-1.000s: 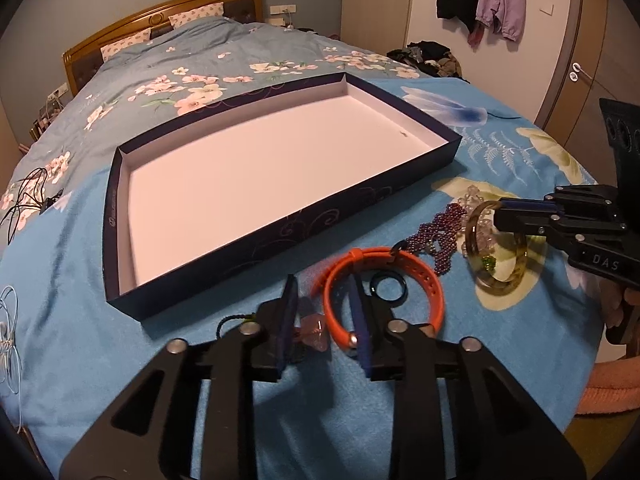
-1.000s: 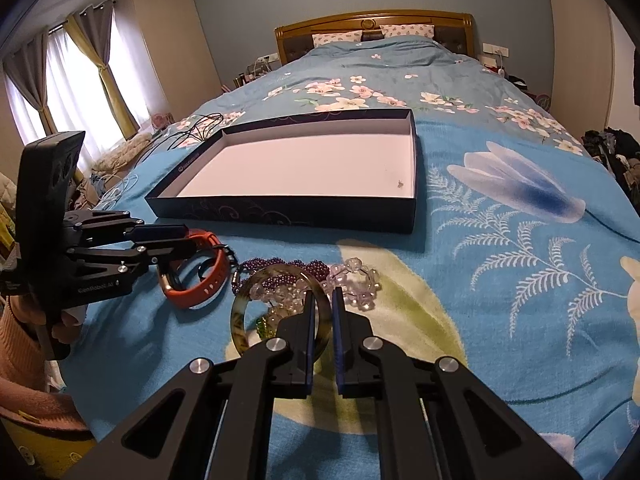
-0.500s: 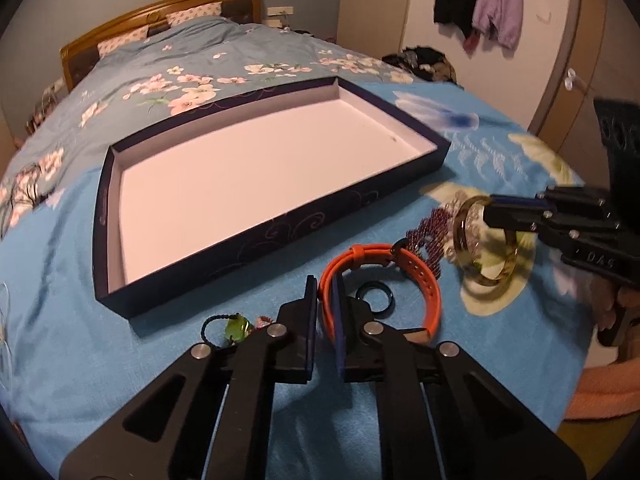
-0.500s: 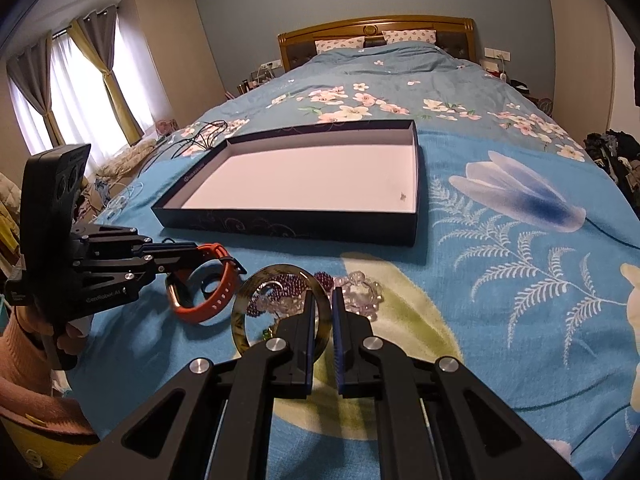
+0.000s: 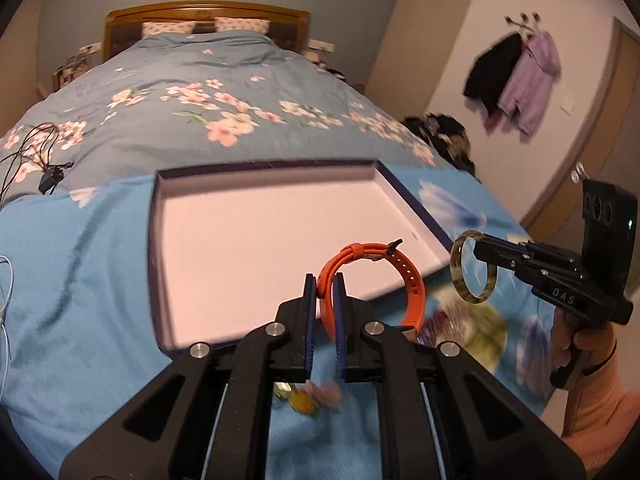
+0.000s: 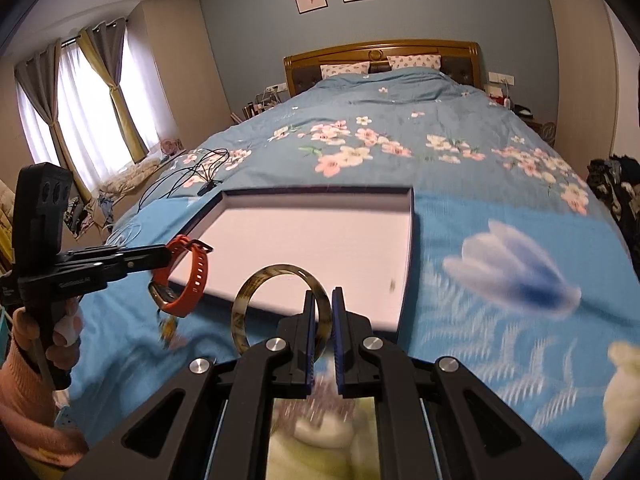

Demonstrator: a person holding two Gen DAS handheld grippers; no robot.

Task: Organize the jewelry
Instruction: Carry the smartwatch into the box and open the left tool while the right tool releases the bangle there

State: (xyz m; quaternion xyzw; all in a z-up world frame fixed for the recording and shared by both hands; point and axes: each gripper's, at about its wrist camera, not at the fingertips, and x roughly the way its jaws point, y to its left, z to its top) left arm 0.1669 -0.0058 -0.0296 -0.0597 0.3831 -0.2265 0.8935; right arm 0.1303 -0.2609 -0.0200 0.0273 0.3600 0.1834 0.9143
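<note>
My left gripper (image 5: 323,285) is shut on an orange wristband (image 5: 374,276) and holds it in the air over the near edge of the dark blue tray (image 5: 404,194) with a white floor. It also shows in the right wrist view (image 6: 188,280), as does the tray (image 6: 406,280). My right gripper (image 6: 321,300) is shut on a mottled olive bangle (image 6: 256,300), lifted above the bed just in front of the tray; the bangle shows in the left wrist view (image 5: 474,276) too. Blurred beads (image 5: 444,322) and a small pendant (image 5: 308,396) lie on the blue bedspread.
The tray sits on a blue floral bedspread (image 6: 500,272). Black cables (image 6: 192,178) lie on the bed to the far left. The wooden headboard (image 6: 380,52) is at the back; clothes hang on the wall (image 5: 516,80) to the right.
Both grippers have lifted their pieces off the bed and moved toward the tray. The left gripper closed on the orange wristband about a second ago.
</note>
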